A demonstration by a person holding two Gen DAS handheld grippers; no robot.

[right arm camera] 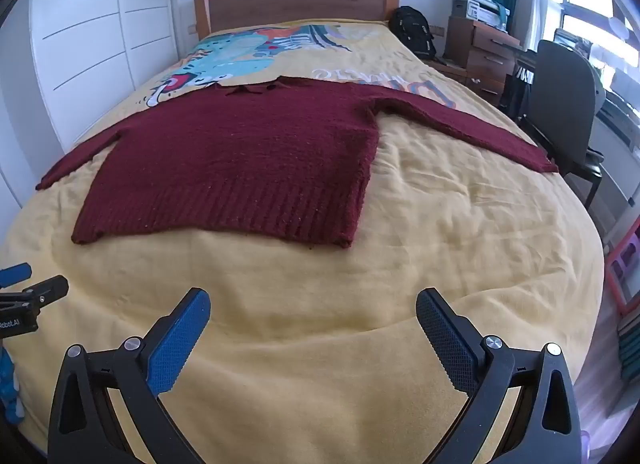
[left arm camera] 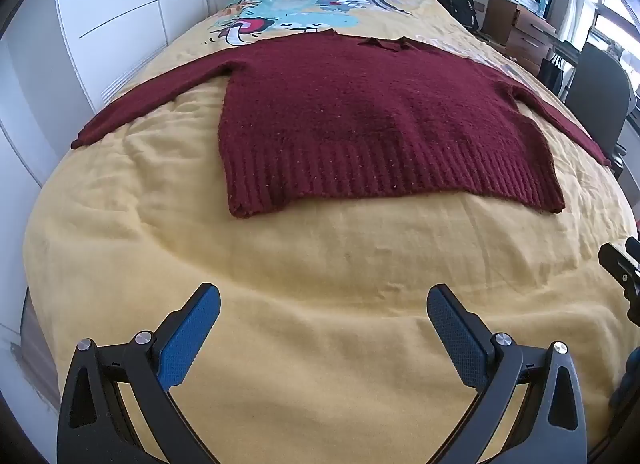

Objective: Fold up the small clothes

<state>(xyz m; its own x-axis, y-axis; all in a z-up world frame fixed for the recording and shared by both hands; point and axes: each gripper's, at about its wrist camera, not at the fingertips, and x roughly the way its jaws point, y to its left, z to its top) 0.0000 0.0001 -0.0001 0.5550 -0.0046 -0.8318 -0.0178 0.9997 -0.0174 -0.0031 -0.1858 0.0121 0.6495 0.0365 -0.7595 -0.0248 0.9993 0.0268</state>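
A dark red knitted sweater (left arm camera: 372, 115) lies flat on the yellow bed cover, sleeves spread out to both sides and ribbed hem nearest me. It also shows in the right wrist view (right arm camera: 248, 155). My left gripper (left arm camera: 324, 304) is open and empty, over bare cover short of the hem. My right gripper (right arm camera: 314, 306) is open and empty, also short of the hem, toward the sweater's right side. Part of the right gripper (left arm camera: 624, 276) shows at the right edge of the left wrist view. Part of the left gripper (right arm camera: 36, 296) shows at the left edge of the right wrist view.
The bed (left arm camera: 320, 248) has a wooden headboard (right arm camera: 296, 3) and a cartoon print at the far end. White cupboards (left arm camera: 116, 11) run along the left. A black backpack (right arm camera: 414, 29), drawers (right arm camera: 480, 51) and an office chair (right arm camera: 568, 103) stand on the right.
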